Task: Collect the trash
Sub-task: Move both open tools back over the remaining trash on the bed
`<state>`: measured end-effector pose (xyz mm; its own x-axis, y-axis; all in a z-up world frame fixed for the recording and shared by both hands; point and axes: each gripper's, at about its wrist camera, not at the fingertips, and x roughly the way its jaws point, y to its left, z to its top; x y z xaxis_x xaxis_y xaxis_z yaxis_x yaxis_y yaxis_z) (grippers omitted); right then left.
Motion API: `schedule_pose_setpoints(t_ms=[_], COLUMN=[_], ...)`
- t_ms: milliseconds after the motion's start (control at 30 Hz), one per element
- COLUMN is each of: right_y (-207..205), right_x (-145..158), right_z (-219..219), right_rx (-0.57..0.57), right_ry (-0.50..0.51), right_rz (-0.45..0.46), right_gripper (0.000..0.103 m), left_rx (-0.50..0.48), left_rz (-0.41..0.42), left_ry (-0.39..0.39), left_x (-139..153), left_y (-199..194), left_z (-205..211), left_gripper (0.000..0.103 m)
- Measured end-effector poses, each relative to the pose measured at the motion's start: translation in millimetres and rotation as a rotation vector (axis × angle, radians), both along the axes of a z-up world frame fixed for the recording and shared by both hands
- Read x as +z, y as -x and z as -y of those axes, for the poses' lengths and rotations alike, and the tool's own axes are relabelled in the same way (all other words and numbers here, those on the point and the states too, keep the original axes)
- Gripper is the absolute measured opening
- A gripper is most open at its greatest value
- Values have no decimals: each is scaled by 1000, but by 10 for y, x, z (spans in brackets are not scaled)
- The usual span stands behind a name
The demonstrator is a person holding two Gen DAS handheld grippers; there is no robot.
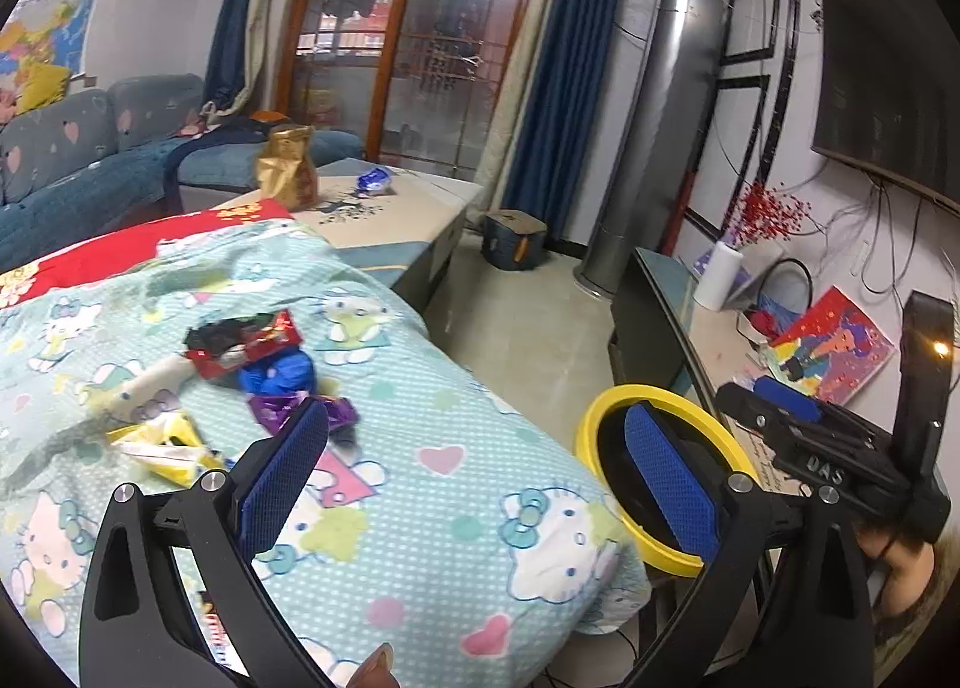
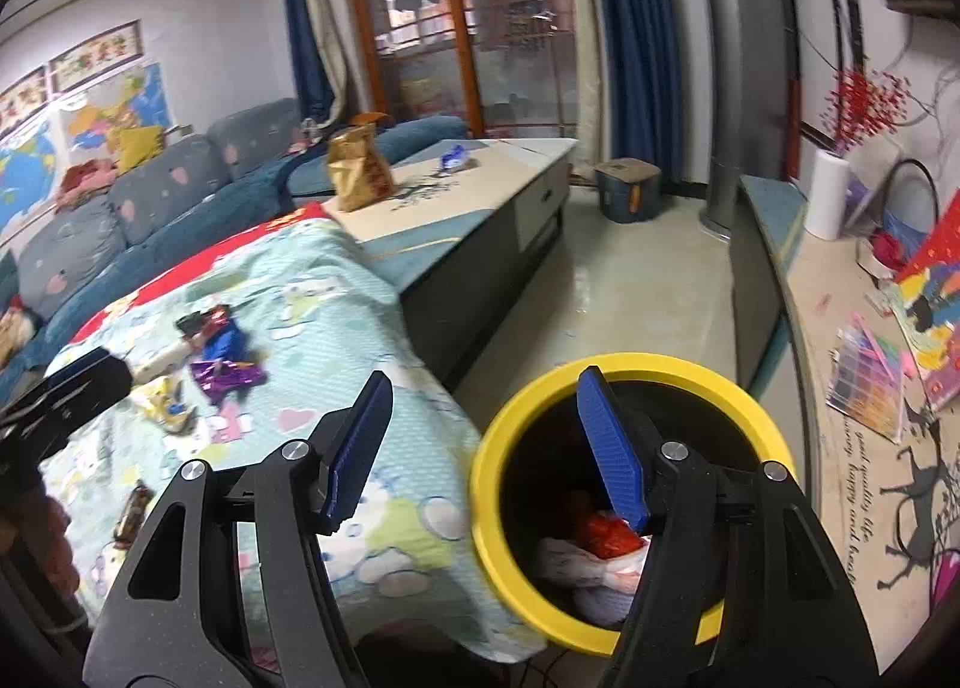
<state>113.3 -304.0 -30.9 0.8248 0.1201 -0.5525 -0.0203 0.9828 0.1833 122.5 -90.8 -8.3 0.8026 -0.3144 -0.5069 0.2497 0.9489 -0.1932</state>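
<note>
Claws first: the left gripper (image 1: pixel 480 460) is spread wide with nothing between its blue pads, hanging over the near edge of the cartoon-print blanket (image 1: pixel 420 538). The right gripper (image 2: pixel 489 430) is likewise released and empty, its right finger (image 2: pixel 612 448) reaching over the mouth of the yellow-rimmed bin (image 2: pixel 498 448) while its left finger lies over the blanket's edge.

In the right wrist view the bin sits at about five o'clock, just beside the blanket's hanging corner, and holds a red wrapper (image 2: pixel 606 532) on top of pale crumpled trash. In the left wrist view the same bin shows at about four o'clock, behind the left gripper's right finger.

The loose trash lies on the blanket at about ten o'clock from the left gripper: a red-and-black wrapper (image 1: pixel 246 343), a blue wrapper (image 1: pixel 279 373) touching it, a purple wrapper (image 1: pixel 282 409) just below, and a yellow wrapper (image 1: pixel 165 445) nearer the left edge.

Farther out, at twelve o'clock, a low table (image 1: pixel 414 208) carries an upright gold bag (image 1: pixel 287 165) and a small blue packet (image 1: pixel 375 181). A sofa (image 1: pixel 78 147) stands at ten o'clock, and a paper towel roll (image 1: pixel 717 277) stands on the shelf at two o'clock.
</note>
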Motion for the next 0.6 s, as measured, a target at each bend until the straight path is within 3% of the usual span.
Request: schedule_pose_setpoints(t_ms=[600], right_y=[-5], right_x=[11], right_z=[-965], right_rx=[242], right_ry=[14], right_rz=[-10], right_gripper=[59], left_rx=[142], left_rz=[15], left_ry=[15], left_x=[47], left_y=[-103], left_z=[-713], left_gripper=[96])
